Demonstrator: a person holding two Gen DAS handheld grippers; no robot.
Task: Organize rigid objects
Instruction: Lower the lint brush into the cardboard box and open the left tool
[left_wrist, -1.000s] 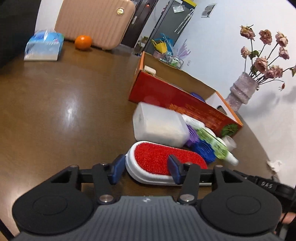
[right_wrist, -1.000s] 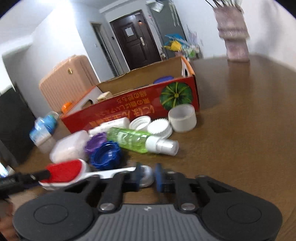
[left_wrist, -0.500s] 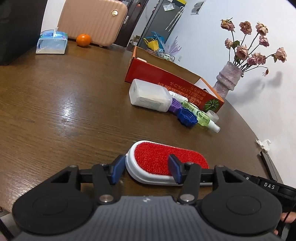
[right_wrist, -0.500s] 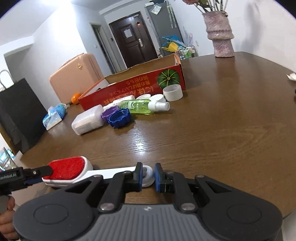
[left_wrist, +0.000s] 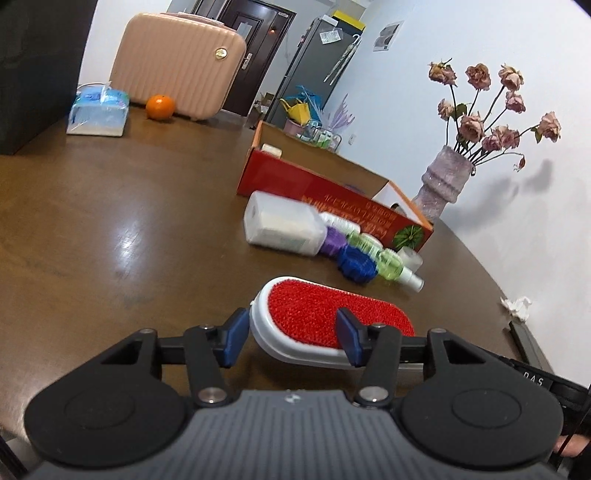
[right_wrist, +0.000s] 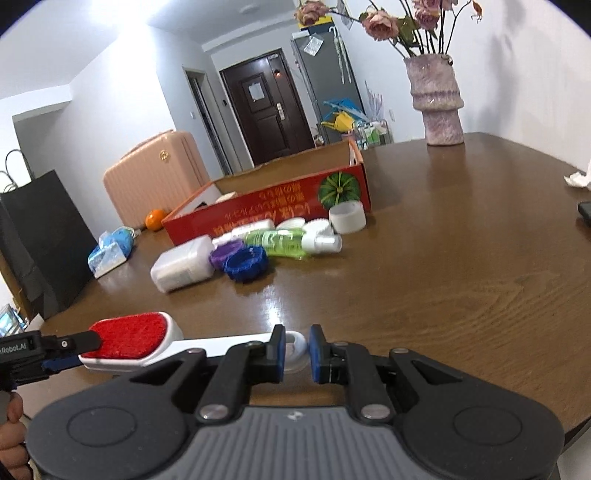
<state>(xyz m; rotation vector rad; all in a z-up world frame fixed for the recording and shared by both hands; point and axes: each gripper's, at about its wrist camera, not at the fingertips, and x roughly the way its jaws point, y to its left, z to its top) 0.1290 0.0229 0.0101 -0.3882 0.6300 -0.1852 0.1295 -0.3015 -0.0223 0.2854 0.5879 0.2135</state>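
Brush held at both ends above the table
Our left gripper (left_wrist: 290, 339) clamps the brush (left_wrist: 325, 319) head; our right gripper (right_wrist: 296, 349) pinches its handle ring.

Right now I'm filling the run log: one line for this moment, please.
left gripper: shut on brush head | right gripper: shut on brush handle | box: open | bottles, caps beside box

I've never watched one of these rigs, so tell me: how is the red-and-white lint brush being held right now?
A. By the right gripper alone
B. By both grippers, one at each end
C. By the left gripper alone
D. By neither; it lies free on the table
B: the left gripper clamps the red head of the lint brush, while the right gripper pinches its white handle end.
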